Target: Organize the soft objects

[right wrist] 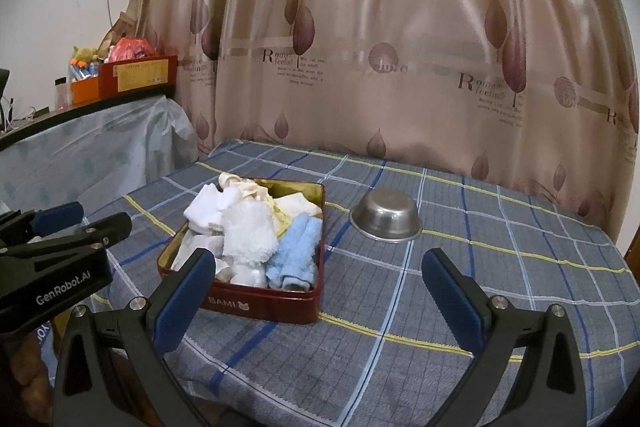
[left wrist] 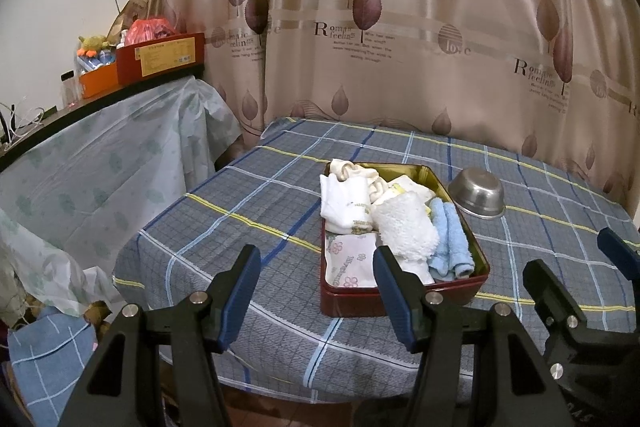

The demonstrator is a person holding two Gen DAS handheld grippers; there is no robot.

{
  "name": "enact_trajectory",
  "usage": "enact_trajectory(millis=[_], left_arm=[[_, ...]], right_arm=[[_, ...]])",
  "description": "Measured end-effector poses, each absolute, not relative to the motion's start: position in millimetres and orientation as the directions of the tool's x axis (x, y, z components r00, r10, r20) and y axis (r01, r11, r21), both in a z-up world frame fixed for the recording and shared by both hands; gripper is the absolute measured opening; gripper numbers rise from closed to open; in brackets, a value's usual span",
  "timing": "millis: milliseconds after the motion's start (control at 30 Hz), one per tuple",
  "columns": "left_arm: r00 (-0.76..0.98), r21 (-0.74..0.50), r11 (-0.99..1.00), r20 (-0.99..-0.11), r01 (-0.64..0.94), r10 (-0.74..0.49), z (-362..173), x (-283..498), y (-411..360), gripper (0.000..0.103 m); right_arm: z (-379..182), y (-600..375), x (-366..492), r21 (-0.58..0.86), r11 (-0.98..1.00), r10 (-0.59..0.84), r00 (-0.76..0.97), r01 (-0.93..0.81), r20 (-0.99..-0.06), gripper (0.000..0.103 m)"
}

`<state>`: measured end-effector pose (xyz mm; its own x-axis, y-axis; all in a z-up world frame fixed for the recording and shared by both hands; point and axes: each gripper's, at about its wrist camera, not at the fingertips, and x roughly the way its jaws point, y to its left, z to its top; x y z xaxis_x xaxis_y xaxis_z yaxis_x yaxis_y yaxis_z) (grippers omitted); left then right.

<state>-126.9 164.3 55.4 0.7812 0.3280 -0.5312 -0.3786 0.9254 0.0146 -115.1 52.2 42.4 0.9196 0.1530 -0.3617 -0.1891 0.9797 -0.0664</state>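
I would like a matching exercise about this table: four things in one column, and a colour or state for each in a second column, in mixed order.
Things:
1. tin
2. bowl
3. rolled towel
4. left gripper

States:
A. upside down on the cloth
B. light blue, inside the tin
C. jaws open, nothing between them
D. dark red, full of soft cloths

Pairs: 1-D, 2-A, 3-B, 4-C

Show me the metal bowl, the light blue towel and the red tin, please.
metal bowl (right wrist: 386, 215): right wrist view, on its upturned side wall.
light blue towel (right wrist: 296, 251): right wrist view, middle of the folded cloth.
red tin (left wrist: 400, 301): left wrist view, on its near outer wall.
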Motion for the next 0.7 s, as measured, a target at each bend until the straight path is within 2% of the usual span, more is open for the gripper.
enact_trajectory(millis=[700], left_arm=[[0.775,0.013,0.920,-0.534,-0.392,0.338,55.2,-127.6,163.4,0.060]], right_arm=[[38.3,50.5,-109.4,-0.064,0.978,0.157,0.901,-0.199,-0.404,0.103]])
